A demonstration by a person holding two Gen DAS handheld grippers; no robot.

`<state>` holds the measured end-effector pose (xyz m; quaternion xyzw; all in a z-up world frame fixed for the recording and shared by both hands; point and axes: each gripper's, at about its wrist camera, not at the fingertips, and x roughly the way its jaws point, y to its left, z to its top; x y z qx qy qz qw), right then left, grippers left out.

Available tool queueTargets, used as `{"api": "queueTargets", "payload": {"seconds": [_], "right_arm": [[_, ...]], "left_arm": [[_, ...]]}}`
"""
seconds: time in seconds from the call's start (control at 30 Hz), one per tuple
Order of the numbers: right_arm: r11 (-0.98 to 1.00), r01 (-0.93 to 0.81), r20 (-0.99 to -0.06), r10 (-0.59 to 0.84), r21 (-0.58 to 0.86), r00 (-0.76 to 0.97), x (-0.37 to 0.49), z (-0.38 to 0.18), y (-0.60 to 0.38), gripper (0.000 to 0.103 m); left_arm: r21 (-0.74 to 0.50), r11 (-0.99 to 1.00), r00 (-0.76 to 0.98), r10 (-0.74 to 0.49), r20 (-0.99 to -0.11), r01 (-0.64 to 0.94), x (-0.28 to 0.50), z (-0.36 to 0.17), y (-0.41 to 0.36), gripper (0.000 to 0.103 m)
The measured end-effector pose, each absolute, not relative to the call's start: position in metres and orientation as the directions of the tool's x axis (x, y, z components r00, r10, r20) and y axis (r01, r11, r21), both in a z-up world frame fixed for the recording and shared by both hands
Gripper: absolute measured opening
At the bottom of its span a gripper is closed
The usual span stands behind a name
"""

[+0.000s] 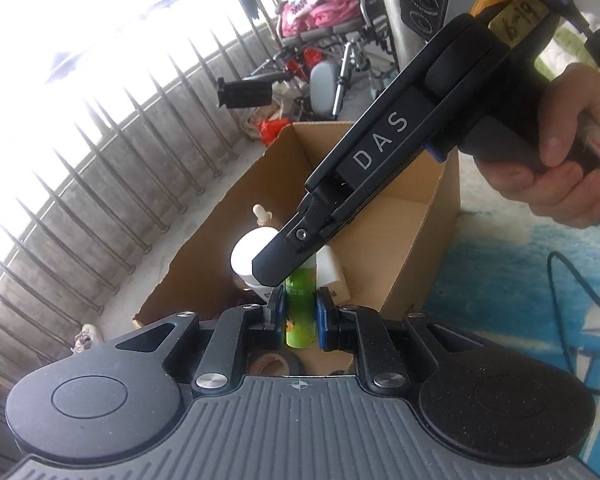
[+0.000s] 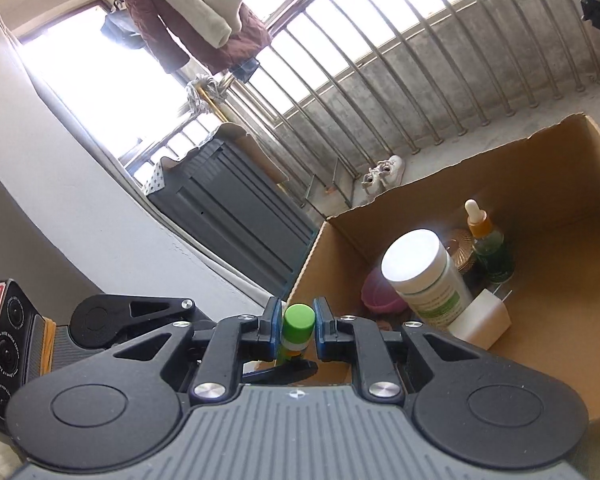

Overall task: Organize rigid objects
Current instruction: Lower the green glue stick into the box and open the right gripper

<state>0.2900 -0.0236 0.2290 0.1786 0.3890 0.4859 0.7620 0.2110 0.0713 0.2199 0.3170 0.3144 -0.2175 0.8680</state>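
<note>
Both grippers meet on a small green tube (image 1: 299, 312) above the near edge of the cardboard box (image 2: 540, 168). The left gripper (image 1: 299, 312) is clamped on its body. The right gripper (image 2: 298, 322) brackets its green cap, seemingly closed on it, though contact is hard to confirm. A white jar (image 2: 424, 272) and a dropper bottle (image 2: 488, 240) stand inside the box.

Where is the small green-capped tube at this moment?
The green-capped tube is between the fingers of both hand-held grippers, at the near edge of the cardboard box, left of the white-lidded jar.

Daylight blasts through the railing (image 1: 100, 152), sky blown white (heavy fisheye bending), glare on the white lid (image 2: 411, 255).
</note>
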Motion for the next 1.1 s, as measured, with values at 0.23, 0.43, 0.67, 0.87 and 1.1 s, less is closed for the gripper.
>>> {"api": "queueTargets", "payload": {"seconds": [0.23, 0.43, 0.67, 0.87, 1.1], "right_arm": [[0.547, -0.606, -0.548, 0.81, 0.578, 0.208, 0.305, 0.208, -0.008, 0.024], [0.594, -0.64, -0.616, 0.753, 0.488, 0.23, 0.307, 0.199, -0.01, 0.041], [0.567, -0.652, -0.599, 0.773, 0.504, 0.209, 0.304, 0.195, -0.023, 0.041], [0.56, -0.644, -0.593, 0.78, 0.52, 0.199, 0.306, 0.191, -0.035, 0.041], [0.591, -0.626, -0.604, 0.763, 0.509, 0.229, 0.314, 0.185, -0.046, 0.041]], "left_arm": [[0.488, 0.537, 0.61, -0.062, -0.79, 0.688, 0.247, 0.189, 0.064, 0.014], [0.488, 0.464, 0.527, 0.052, -0.848, 0.739, 0.279, 0.176, 0.07, 0.014], [0.418, 0.372, 0.402, 0.123, -0.907, 0.829, 0.305, 0.148, 0.068, 0.014], [0.338, 0.333, 0.332, 0.078, -0.94, 0.88, 0.311, 0.137, 0.058, 0.014], [0.279, 0.339, 0.274, 0.064, -0.96, 0.899, 0.323, 0.123, 0.063, 0.017]]}}
